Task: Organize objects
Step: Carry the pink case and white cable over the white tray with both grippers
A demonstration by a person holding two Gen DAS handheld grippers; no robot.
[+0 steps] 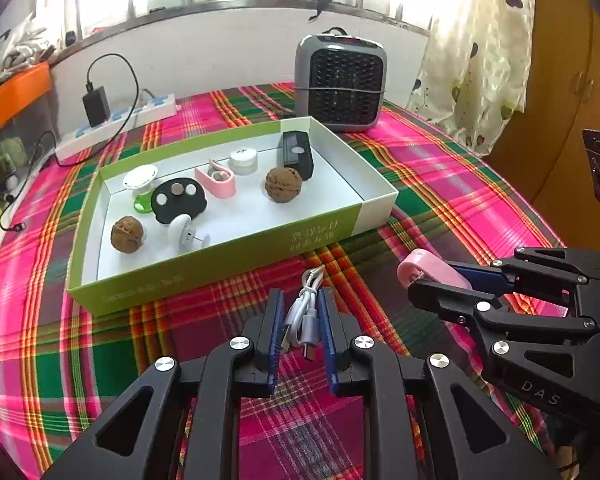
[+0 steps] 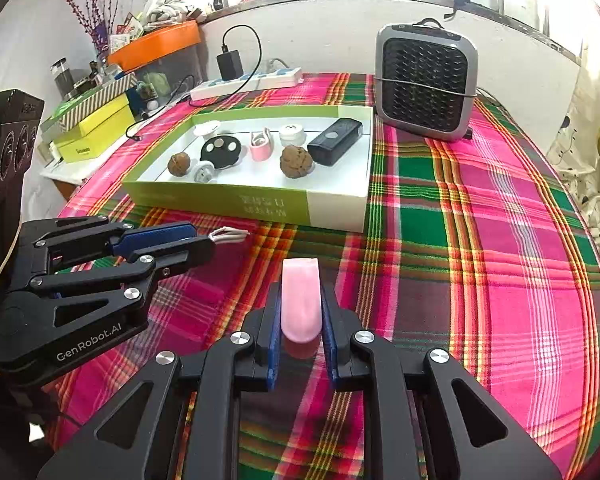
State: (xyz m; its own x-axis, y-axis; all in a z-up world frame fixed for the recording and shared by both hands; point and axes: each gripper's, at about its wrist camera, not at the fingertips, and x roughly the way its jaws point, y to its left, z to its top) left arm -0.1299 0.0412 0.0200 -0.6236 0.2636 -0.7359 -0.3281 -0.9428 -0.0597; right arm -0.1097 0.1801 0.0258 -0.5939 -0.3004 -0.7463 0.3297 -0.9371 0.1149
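My left gripper (image 1: 300,300) is shut on a coiled white USB cable (image 1: 302,312), just in front of the green tray box (image 1: 204,264). Seen from the right wrist, the left gripper (image 2: 204,242) shows the cable's loop (image 2: 228,235) poking out past its tips. My right gripper (image 2: 300,300) is shut on a pink clip-like case (image 2: 300,300), held over the plaid cloth. The same right gripper (image 1: 416,284) with the pink case (image 1: 428,266) appears to the right in the left wrist view. The box holds two walnuts (image 1: 283,184), a black power bank (image 1: 298,152), a pink clip (image 1: 216,178) and small round items.
A grey fan heater (image 1: 340,80) stands behind the box. A white power strip (image 1: 116,128) with a black charger and cable lies at the back left. Yellow boxes (image 2: 92,132) and an orange tray (image 2: 160,42) sit left of the table. The plaid cloth (image 2: 480,240) spreads to the right.
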